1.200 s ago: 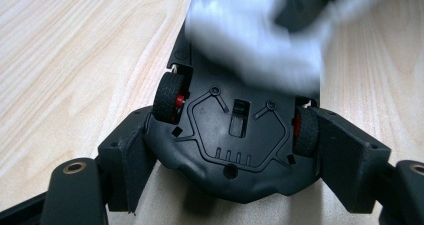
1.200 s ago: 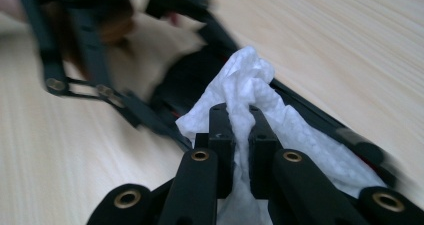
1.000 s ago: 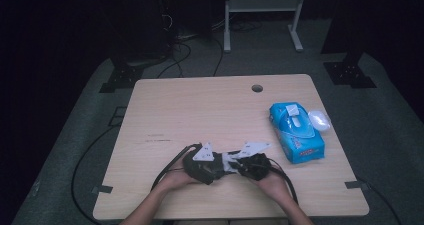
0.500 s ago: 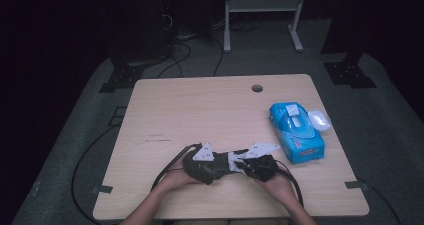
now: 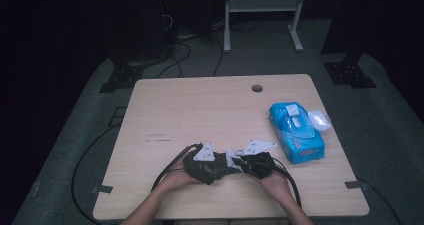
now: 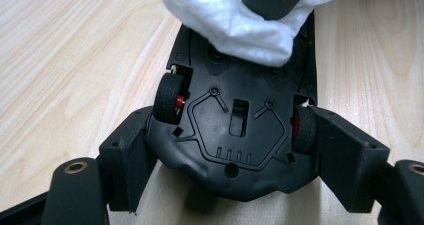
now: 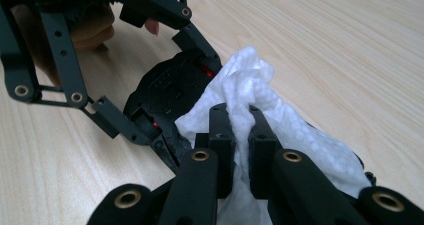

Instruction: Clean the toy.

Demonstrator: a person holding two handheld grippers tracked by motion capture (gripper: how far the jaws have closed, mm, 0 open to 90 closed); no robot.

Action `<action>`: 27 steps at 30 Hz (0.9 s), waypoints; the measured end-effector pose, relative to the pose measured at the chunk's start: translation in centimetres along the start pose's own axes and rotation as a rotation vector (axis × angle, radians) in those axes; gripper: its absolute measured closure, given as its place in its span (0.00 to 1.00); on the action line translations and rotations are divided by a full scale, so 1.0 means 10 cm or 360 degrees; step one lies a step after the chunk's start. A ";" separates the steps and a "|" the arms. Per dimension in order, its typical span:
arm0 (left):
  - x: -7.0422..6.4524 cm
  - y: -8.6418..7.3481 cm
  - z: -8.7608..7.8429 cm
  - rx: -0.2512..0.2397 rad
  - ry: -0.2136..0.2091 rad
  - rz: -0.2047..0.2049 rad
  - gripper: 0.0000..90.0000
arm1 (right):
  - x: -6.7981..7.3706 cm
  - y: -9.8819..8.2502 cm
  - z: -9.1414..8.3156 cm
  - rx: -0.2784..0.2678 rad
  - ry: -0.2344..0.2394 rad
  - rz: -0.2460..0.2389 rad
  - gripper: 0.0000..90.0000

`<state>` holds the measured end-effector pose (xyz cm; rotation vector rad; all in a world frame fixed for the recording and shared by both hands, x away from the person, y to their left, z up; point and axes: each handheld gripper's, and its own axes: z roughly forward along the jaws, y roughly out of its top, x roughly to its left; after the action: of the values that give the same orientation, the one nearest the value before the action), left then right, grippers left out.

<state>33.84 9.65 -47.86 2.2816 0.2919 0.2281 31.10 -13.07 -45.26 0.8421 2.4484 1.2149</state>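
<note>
A black toy car [image 6: 235,130] lies upside down on the wooden table [image 5: 200,110], its underside and red-hubbed wheels showing. My left gripper [image 6: 235,165] is shut on its sides, one jaw against each flank. A crumpled white wipe [image 7: 260,105] rests on the car's far end [image 7: 170,92]; the wipe [image 6: 235,20] covers that end in the left gripper view too. My right gripper [image 7: 240,130] is shut on the wipe, pinching a fold between its jaws. In the high view both grippers [image 5: 207,162] [image 5: 252,162] meet near the table's front edge, with the wipe [image 5: 232,157] between them.
A blue pack of wipes [image 5: 295,132] lies at the table's right side, with a white lid-like object [image 5: 319,120] beside it. A cable hole [image 5: 257,88] sits near the far edge. Black cables trail from both grippers off the front edge.
The right gripper with the wipe has shifted slightly over the car. The left gripper and car stay put.
</note>
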 end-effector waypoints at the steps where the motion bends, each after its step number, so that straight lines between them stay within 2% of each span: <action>1: 0.00 0.01 0.00 0.0005 -0.0003 0.0005 0.27 | 0.02 0.01 0.02 -0.0004 0.0005 -0.0012 0.94; 5: 0.00 0.00 0.00 0.0010 -0.0002 0.0008 0.27 | 0.13 0.08 0.13 0.0010 0.0031 -0.0089 0.94; 8: 0.00 -0.01 -0.02 0.0010 0.0000 0.0004 0.27 | 0.06 0.07 0.09 0.0008 0.0009 -0.0056 0.94; 11: 0.00 0.00 -0.01 0.0007 0.0001 0.0004 0.27 | -0.04 0.04 0.01 0.0005 -0.0036 0.0014 0.94; 16: -0.01 0.01 0.00 0.0013 -0.0001 0.0008 0.27 | 0.05 0.09 0.10 0.0000 -0.0026 -0.0041 0.94; 18: 0.00 0.00 -0.01 0.0009 0.0005 0.0002 0.27 | 0.02 0.09 0.09 0.0005 -0.0024 -0.0028 0.94; 20: 0.00 0.00 -0.01 0.0004 0.0003 0.0001 0.27 | -0.04 0.07 0.04 0.0000 -0.0067 -0.0011 0.94; 22: -0.01 0.01 0.00 0.0009 0.0002 0.0006 0.27 | -0.10 0.05 0.00 -0.0013 -0.0075 0.0040 0.94; 24: -0.01 0.02 0.01 0.0015 0.0002 0.0019 0.27 | -0.07 0.06 0.01 -0.0004 -0.0090 0.0029 0.94; 27: -0.02 0.02 0.00 0.0016 0.0002 0.0020 0.27 | 0.03 0.11 0.11 -0.0007 -0.0058 -0.0014 0.94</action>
<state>33.72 9.45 -47.76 2.2936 0.2801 0.2346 31.80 -11.66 -45.06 0.8436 2.4174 1.1908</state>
